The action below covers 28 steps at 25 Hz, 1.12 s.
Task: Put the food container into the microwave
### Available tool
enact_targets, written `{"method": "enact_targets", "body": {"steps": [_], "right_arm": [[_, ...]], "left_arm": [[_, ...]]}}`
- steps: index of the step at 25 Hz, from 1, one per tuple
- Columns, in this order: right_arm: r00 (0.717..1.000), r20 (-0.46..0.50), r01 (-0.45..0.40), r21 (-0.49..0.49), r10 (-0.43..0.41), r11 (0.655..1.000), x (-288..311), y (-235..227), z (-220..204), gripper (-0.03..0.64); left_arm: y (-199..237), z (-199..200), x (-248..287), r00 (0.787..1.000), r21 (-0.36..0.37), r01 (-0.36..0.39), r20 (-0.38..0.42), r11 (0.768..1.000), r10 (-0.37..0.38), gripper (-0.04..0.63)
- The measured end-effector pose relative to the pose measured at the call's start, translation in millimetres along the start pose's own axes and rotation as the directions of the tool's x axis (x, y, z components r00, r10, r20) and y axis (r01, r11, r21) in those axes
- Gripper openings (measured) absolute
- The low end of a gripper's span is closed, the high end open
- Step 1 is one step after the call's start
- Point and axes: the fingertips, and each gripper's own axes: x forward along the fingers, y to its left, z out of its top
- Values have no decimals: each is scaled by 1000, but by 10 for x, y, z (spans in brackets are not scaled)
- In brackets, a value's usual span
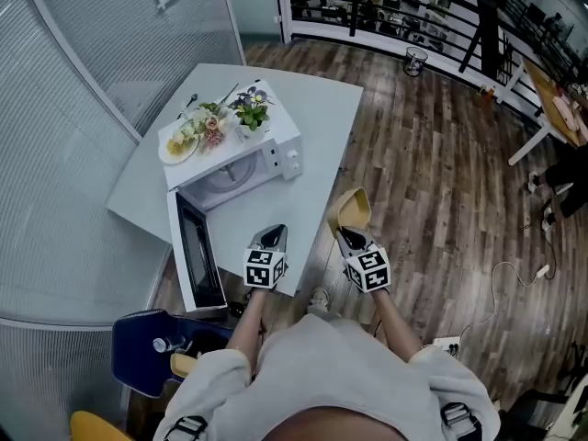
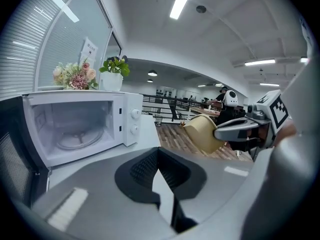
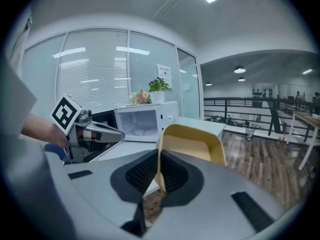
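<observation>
Tan food container (image 1: 355,208) is hanging clamped in the right gripper (image 1: 347,235), left gripper (image 1: 273,237) is sitting closed and empty, open microwave (image 1: 283,143) is awaiting it.

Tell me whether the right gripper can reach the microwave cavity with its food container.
Probably yes. The microwave door stands open, the cavity holds only its turntable, and bare tabletop lies between it and the right gripper, shut on the food container.
</observation>
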Motion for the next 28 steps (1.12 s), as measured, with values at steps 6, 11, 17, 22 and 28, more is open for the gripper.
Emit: {"method": "enact_targets", "body": {"steps": [6,11,17,22,28], "right_arm": [[1000,3,-15,8,15,1000,200,-327,85,27],[999,-3,-41,3,41,999,362,-452,124,26],[993,-20,-116,-12,116,993,611,-333,146,26],[982,-35,-187,-36,186,982,822,-84,178,27],[961,-68,-273,-72,269,959,1050,301,188,27]], "left_arm": [[108,94,273,1000,-3,-23,-19,1000,23,11],[218,126,365,998,-17,-54,-27,998,54,11],[423,108,276,993,-33,-114,-38,993,112,11],[663,38,64,984,-63,-177,-39,982,175,11],[902,-145,-188,971,-114,-238,-47,964,234,11]]}}
